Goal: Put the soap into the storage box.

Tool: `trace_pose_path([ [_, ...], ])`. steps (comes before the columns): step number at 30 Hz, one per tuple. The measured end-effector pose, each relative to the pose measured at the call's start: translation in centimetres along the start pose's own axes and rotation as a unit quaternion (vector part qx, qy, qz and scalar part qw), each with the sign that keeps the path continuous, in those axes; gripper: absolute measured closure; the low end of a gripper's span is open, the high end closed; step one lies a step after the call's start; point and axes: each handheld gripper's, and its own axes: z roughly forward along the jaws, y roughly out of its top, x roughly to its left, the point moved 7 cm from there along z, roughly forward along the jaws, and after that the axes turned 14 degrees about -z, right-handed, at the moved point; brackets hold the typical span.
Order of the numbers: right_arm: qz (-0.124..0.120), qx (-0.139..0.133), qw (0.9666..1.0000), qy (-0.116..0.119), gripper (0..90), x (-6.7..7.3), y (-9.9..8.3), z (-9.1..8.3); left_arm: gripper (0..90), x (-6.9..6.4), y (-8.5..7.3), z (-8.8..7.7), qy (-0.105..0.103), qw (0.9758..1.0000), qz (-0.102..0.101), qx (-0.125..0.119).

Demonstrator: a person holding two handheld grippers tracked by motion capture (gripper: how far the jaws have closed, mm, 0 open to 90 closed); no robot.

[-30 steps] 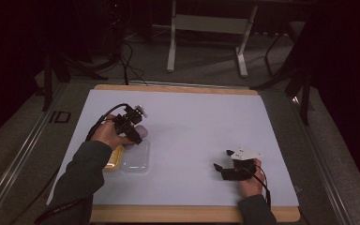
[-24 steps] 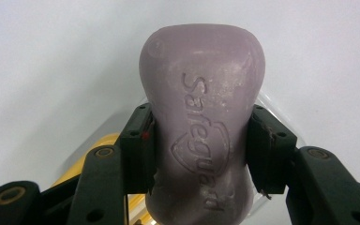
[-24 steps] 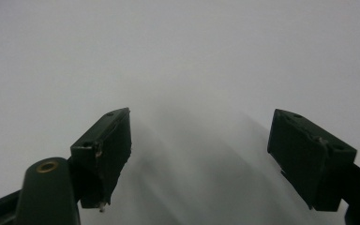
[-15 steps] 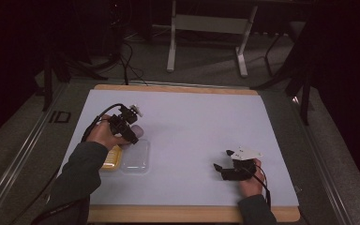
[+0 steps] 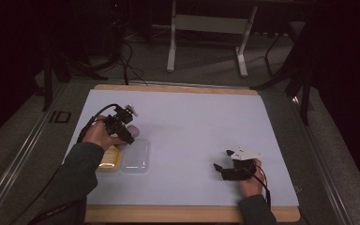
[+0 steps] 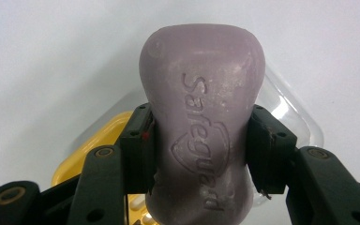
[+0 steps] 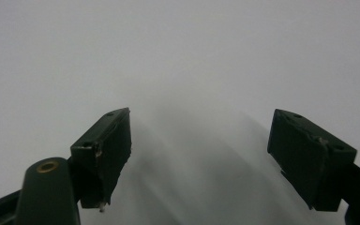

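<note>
Soap (image 6: pixel 201 136) perhaps nearer clear lid (image 5: pixel 136 157)

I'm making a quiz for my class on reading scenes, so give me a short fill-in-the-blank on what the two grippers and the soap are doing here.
1. The left gripper is shut on a bar of ____ coloured soap.
2. Below the soap lies a case with a clear half and a ____ half.
3. The right gripper has its jaws ____ with nothing between them.
4. The right gripper rests near the ____ edge of the white mat, nearest the person.

Missing words: purple; yellow; open; front
</note>
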Motion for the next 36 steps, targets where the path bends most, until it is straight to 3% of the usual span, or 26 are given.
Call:
trace_pose_path([
  [23,-0.001,0.000,1.0000,0.000,21.2,0.0,0.0,0.0,50.0,2.0,-1.3,0.2,0.001,0.9994,-0.036,0.000],
  [36,-0.002,0.001,1.0000,-0.001,21.2,0.0,0.0,0.0,50.0,3.1,-2.2,0.9,-0.002,0.9977,-0.068,0.003],
])
